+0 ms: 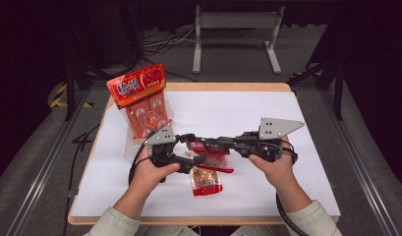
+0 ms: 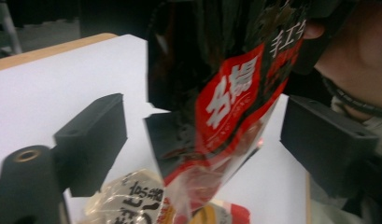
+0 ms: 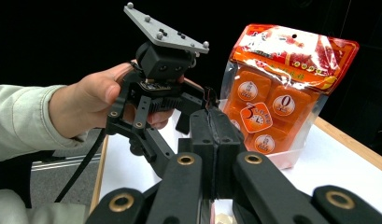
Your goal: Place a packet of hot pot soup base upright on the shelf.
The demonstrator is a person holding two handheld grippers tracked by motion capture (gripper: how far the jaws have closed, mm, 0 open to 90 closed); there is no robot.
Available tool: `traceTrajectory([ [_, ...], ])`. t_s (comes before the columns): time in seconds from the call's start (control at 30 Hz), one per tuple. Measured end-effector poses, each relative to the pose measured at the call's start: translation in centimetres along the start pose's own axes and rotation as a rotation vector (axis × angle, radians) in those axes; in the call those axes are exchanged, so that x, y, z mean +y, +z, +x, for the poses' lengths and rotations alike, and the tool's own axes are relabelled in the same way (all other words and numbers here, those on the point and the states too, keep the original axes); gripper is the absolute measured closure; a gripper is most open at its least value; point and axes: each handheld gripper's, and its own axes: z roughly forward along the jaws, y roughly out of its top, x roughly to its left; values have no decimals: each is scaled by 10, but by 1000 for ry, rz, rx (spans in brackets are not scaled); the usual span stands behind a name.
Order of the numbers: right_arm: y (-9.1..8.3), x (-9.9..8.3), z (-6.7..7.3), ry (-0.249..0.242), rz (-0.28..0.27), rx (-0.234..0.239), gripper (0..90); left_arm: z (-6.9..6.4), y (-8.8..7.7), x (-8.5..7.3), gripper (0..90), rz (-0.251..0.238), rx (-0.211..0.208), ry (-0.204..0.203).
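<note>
A white-topped table (image 1: 267,118) is standing in a dark room, bearing perhaps three snack packets. The right gripper (image 1: 219,142) is pinching the dark red packet (image 1: 208,146) shut-jawed; the left gripper (image 1: 194,147) is gaping wide around it.

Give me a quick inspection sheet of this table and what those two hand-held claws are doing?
Surface: white table top, wooden edge.
Job's things: dark-and-red snack bag held up between the hands.
Clutter: orange packet upright in a clear tray; small snack pack lying flat.
Grippers: right gripper clamped on the bag; left gripper jaws either side of it, not pressing.
Cables: black cable trailing from the right gripper.
Surroundings: grey frame on the floor.
</note>
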Motion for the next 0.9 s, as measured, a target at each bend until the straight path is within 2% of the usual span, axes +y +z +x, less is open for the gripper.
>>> traceTrajectory([
  [0.03, 0, 0, 0, -2, -3, -1, 900, -1, 1, 0, 177, 0, -7, -18],
  [0.07, 0, -1, 0, -2, -5, -3, 900, 0, 2, -1, 193, 0, -15, -11],
  [0.2, 0, -2, -1, 2, -18, -9, 900, 3, 0, -3, 292, -21, -38, -47],
  [0.33, 1, -3, -1, 6, -25, -11, 900, 5, -2, -4, 430, -32, -35, -52],
  [0.53, 3, -4, 0, -3, -16, -30, 900, 6, -4, -4, 501, -40, -9, -35],
  [0.6, 2, -5, -1, 4, -17, -43, 900, 7, -5, -4, 561, -37, -15, -40],
  [0.63, 2, -5, -1, 4, -17, -43, 900, 7, -5, -4, 561, -36, -15, -39],
  [0.77, 1, -6, -3, 15, -24, -55, 900, 7, -8, -4, 706, -40, -28, -44],
  [0.9, 1, -5, -3, 11, -25, -57, 900, 6, -11, -3, 781, -40, -28, -44],
])
